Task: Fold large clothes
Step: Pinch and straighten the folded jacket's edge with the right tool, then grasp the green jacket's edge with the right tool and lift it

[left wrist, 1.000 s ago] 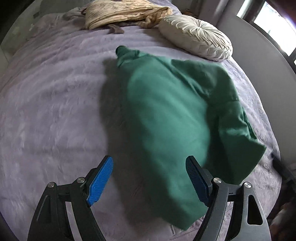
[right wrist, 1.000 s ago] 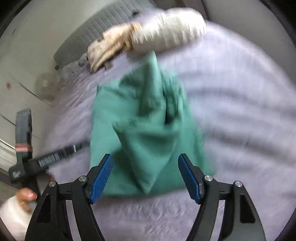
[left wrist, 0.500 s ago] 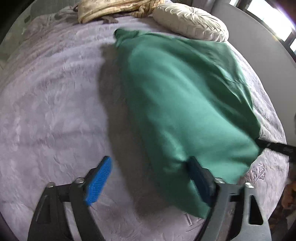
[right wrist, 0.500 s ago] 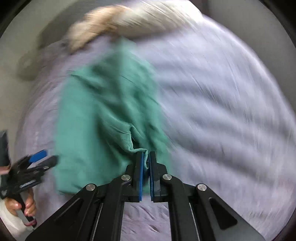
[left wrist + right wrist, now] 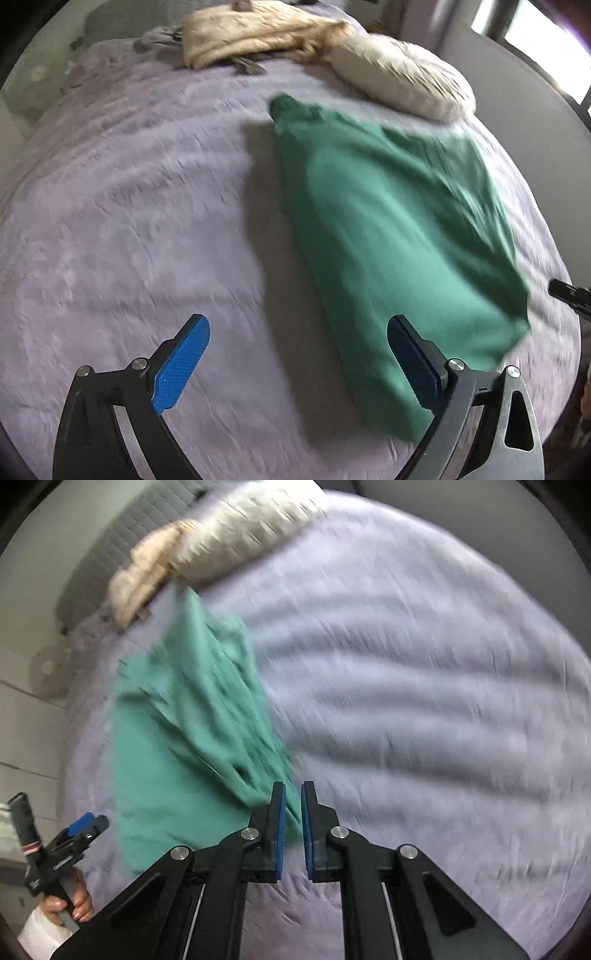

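A green garment (image 5: pixel 388 236) lies crumpled lengthwise on the lavender bedspread (image 5: pixel 129 221). Its right side is lifted toward my right gripper (image 5: pixel 569 295), seen at the picture's edge. In the right wrist view my right gripper (image 5: pixel 292 812) is nearly shut with a fold of the green garment (image 5: pixel 192 738) between its blue pads; the jaws are opening slightly. My left gripper (image 5: pixel 299 354) stands wide open above the bedspread. Its right finger is beside the garment's near edge, with nothing gripped. The left gripper (image 5: pixel 85 827) also shows at the lower left, held by a hand (image 5: pixel 79 904).
A cream round pillow (image 5: pixel 402 85) and a beige crumpled blanket (image 5: pixel 258 33) lie at the head of the bed. A grey headboard (image 5: pixel 122 539) stands behind them. A grey wall and a window (image 5: pixel 546 44) are to the right.
My right gripper went from open to closed on the garment's fold and has pulled it sideways. The garment has been drawn out longer. My left gripper stayed open.
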The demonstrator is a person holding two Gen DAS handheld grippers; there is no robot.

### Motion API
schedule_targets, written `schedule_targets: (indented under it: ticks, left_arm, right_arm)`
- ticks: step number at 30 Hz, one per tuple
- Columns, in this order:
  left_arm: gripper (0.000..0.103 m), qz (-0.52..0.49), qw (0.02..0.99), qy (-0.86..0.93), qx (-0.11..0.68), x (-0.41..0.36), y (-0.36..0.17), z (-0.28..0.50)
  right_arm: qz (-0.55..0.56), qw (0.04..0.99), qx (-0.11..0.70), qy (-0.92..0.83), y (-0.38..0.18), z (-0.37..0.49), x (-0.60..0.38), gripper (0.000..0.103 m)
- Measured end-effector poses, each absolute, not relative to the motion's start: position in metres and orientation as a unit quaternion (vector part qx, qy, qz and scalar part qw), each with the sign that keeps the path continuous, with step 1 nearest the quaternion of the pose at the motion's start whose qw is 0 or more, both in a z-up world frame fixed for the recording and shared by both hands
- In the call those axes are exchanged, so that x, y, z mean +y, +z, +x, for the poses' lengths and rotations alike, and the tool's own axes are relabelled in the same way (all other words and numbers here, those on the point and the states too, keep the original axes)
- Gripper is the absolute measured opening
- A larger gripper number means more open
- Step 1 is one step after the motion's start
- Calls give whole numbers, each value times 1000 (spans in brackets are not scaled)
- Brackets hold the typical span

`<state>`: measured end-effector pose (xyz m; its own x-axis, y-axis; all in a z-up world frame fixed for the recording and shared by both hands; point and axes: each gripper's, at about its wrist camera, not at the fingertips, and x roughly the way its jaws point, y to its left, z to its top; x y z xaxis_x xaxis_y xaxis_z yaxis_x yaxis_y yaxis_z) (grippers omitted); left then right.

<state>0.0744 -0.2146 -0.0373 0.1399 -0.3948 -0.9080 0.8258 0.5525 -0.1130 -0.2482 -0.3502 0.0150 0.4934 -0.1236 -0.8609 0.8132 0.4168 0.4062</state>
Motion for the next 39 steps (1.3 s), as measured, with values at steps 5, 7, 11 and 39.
schedule_targets:
  ticks: [5,7,11,39]
  left_arm:
    - [97,176,748,-386,510,-239,-40,103]
    - [97,179,751,-383,507,-248,-42,102]
    - [97,201,745,-378,512,-265,-60,97]
    - [98,217,733,-346,544,-270,-72,85]
  right_arm:
    - [408,773,406,-268,16,-175,-377,13]
    - [397,779,410,-259,13,-146,-387,13]
    - [359,777,440,-273,-4,-116,-399,13]
    - [497,726,414,-236,-41,-188,-445,29]
